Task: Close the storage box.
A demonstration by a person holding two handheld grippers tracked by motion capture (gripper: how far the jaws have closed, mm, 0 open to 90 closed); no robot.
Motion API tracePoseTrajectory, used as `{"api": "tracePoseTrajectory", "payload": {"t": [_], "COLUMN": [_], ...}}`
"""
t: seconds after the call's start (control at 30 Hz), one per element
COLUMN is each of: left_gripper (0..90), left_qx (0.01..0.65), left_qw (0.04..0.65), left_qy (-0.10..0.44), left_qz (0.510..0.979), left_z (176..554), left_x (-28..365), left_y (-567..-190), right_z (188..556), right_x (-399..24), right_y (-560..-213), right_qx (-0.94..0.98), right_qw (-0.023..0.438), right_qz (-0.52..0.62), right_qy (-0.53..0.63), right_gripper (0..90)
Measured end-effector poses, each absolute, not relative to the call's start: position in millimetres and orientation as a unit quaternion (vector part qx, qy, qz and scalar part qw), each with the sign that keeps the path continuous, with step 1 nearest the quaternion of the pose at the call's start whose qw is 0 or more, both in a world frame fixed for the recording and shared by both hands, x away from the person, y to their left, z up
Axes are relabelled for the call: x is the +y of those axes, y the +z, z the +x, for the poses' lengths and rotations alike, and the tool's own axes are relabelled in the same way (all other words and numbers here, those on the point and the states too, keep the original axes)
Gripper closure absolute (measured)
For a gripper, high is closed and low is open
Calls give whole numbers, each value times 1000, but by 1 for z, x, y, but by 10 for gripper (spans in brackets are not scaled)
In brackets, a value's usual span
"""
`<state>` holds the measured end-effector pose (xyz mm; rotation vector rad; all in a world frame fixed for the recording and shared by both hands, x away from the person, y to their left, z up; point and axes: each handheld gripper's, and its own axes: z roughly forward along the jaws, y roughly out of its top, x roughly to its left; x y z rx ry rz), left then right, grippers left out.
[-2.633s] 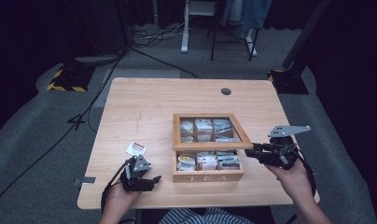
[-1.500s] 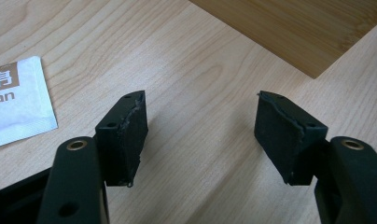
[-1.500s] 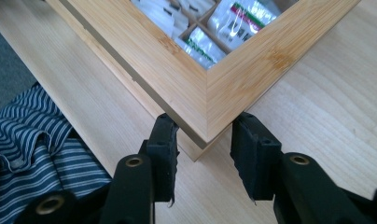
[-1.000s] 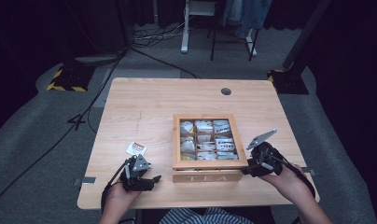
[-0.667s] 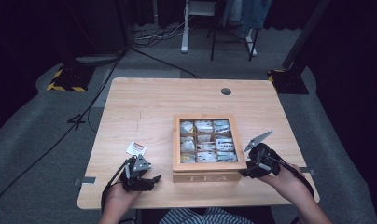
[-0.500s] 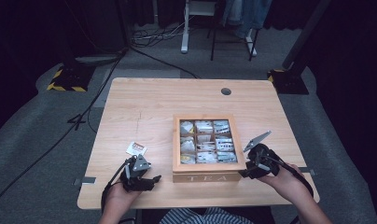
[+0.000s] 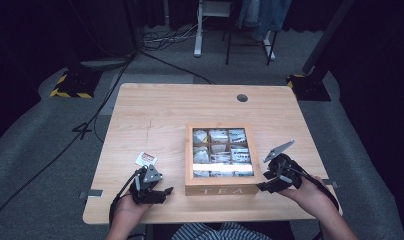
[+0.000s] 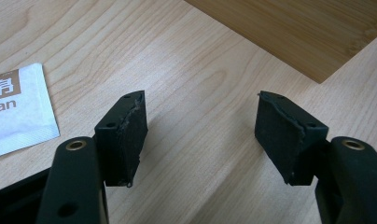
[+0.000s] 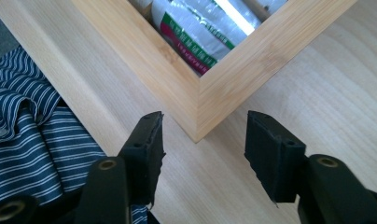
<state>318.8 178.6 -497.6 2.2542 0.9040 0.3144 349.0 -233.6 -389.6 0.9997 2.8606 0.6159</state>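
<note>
Square bamboo tea box (image 7: 223, 190) w/ glass-window lid, "TEA" on its front, sits near-centre on the pale wood surface (image 7: 155, 115); foil tea packets show thru the lid. Lid was raised earlier, now shut flat. Right gripper (image 7: 270, 181) at box's near-right corner, fingers just opened, gripping nothing. Left gripper (image 7: 162, 192) fingers open, empty, beside a white paper sachet (image 7: 146, 159).

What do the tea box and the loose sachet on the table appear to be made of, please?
The tea box looks like light bamboo or wood with a smooth finish: fine straight grain shows at its corner joint. The sachet seems to be matte white paper, with a crimped, finely textured edge.
</note>
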Motion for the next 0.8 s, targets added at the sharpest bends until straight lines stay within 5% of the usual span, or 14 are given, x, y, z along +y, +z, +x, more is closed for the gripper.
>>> {"api": "tracePoseTrajectory", "payload": {"t": [0.8], "left_gripper": [354], "left_qx": [392], "left_qw": [324], "left_qy": [121], "left_qz": [853], "left_z": [311], "left_x": [193], "left_y": [-492], "right_z": [370], "right_x": [-285], "right_y": [-364], "right_qx": [854], "right_qw": [139], "right_qz": [335], "right_qy": [374], "right_gripper": [402]}}
